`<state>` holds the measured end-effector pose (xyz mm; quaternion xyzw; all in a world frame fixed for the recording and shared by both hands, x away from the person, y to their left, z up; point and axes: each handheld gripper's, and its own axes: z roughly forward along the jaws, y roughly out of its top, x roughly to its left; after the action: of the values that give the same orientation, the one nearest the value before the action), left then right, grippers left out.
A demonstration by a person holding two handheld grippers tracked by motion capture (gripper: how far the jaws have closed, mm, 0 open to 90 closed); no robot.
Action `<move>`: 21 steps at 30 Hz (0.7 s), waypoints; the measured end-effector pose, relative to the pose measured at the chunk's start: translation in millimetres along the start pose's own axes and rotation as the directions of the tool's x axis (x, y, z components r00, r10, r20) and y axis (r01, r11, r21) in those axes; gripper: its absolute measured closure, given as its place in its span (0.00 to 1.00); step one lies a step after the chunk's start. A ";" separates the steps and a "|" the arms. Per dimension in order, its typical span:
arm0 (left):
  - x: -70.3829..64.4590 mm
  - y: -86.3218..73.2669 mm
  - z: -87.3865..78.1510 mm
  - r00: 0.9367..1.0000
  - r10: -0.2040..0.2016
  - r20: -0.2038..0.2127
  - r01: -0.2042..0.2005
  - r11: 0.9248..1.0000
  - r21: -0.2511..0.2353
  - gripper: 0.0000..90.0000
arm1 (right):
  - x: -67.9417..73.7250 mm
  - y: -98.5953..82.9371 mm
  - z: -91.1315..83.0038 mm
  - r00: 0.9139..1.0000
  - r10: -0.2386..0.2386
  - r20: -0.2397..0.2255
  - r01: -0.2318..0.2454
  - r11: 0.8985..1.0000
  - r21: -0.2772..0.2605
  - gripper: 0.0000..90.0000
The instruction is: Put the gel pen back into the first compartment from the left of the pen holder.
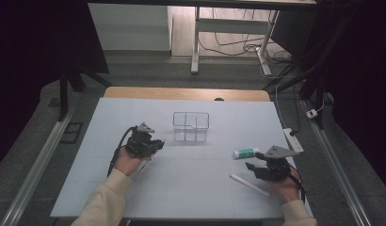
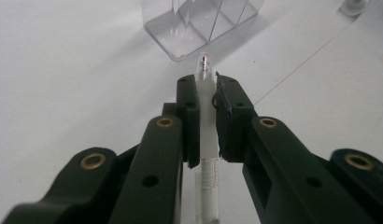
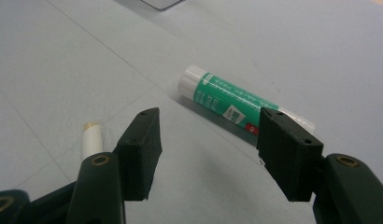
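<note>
My left gripper [image 2: 206,93] is shut on a clear white pen [image 2: 207,116] whose tip points toward a clear plastic organizer box [image 2: 199,25]. In the high view that gripper [image 1: 156,143] hovers just left of the box [image 1: 191,126], and the pen [image 1: 145,165] sticks out beneath the hand. My right gripper [image 3: 208,140] stands open over the table, with a green-and-white glue stick [image 3: 227,105] lying just beyond its jaws. A white stick [image 3: 92,140] lies at its left. In the high view the right gripper [image 1: 253,160] sits between the glue stick [image 1: 244,153] and the white stick [image 1: 250,184].
A white mat [image 1: 181,183] covers the table, with a wooden edge [image 1: 186,92] at the far side. A power strip [image 1: 293,140] lies at the mat's right edge. Beyond the table stand desk legs [image 1: 196,42] and floor cables [image 1: 238,47].
</note>
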<state>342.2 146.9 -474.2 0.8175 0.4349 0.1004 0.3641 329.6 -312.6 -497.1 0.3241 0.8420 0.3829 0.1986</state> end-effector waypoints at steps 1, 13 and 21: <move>0.1 0.0 -1.1 1.000 0.000 0.001 0.000 1.000 -0.006 0.90 | 0.0 -0.1 0.2 1.000 0.002 -0.002 -0.002 1.000 -0.001 0.44; 2.5 6.3 -20.4 1.000 0.006 0.017 -0.005 0.995 -0.098 0.90 | -1.2 -0.7 -1.0 1.000 0.012 0.002 -0.012 1.000 -0.012 0.44; 2.3 7.8 -25.1 1.000 0.010 0.024 -0.006 0.989 -0.145 0.90 | -2.4 -1.4 -1.4 1.000 0.011 0.006 -0.011 1.000 -0.006 0.44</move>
<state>336.5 158.7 -451.3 0.7918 0.4187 0.1232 0.4273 330.0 -315.7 -497.2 0.3294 0.8385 0.3854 0.1998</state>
